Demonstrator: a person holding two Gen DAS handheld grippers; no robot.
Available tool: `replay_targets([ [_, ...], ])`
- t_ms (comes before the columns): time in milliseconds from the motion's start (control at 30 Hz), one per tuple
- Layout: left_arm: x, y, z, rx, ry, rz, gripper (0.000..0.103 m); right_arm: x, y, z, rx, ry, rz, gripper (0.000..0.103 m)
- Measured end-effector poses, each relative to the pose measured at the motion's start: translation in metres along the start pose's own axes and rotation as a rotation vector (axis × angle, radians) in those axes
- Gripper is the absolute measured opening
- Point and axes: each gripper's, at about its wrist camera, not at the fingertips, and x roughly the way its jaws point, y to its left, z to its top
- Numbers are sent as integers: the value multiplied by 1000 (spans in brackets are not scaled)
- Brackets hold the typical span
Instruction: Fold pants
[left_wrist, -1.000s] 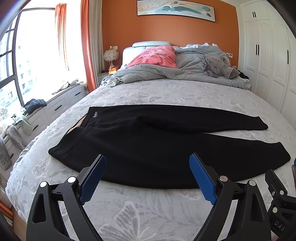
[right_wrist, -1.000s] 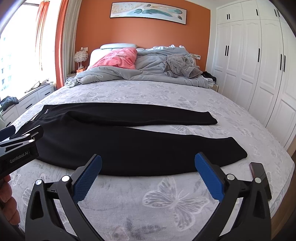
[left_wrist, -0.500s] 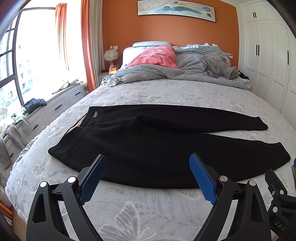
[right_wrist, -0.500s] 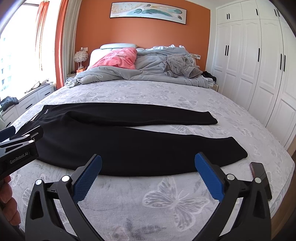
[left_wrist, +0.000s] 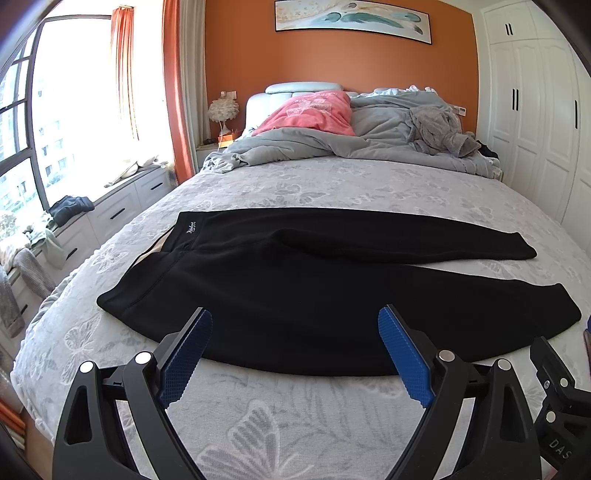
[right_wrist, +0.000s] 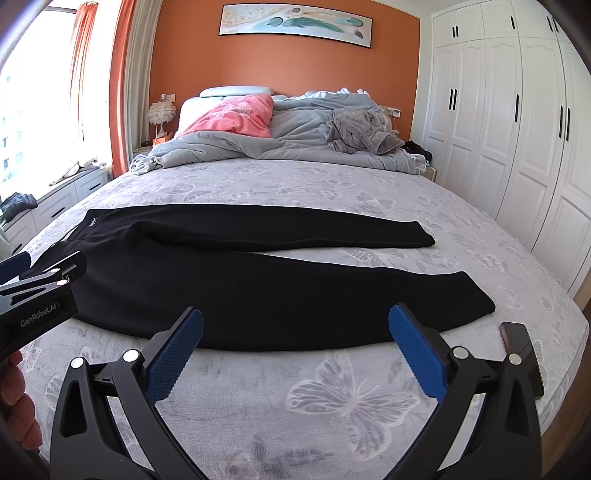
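Black pants (left_wrist: 314, 288) (right_wrist: 258, 288) lie flat across the grey bed, waistband at the left, both legs running to the right and slightly spread apart. My left gripper (left_wrist: 295, 328) hovers open just short of the near edge of the pants, towards the waist half. My right gripper (right_wrist: 295, 328) also stands open above the bedspread, in front of the near leg. Nothing is between either pair of blue pads. The left gripper's body (right_wrist: 37, 295) shows at the left edge of the right wrist view, with a hand (right_wrist: 14, 406) below it.
The butterfly-patterned bedspread (left_wrist: 295, 424) covers the bed. A crumpled grey duvet (left_wrist: 369, 144), a pink pillow (left_wrist: 310, 114) and a grey garment (left_wrist: 439, 129) lie at the head. White wardrobes (right_wrist: 517, 147) stand on the right, a window bench with drawers (left_wrist: 110, 206) on the left.
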Motion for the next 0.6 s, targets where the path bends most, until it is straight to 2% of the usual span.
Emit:
replay_targets([
  [600, 1, 0, -1, -2, 3, -1, 88, 1, 3, -1, 8, 8, 4, 98],
])
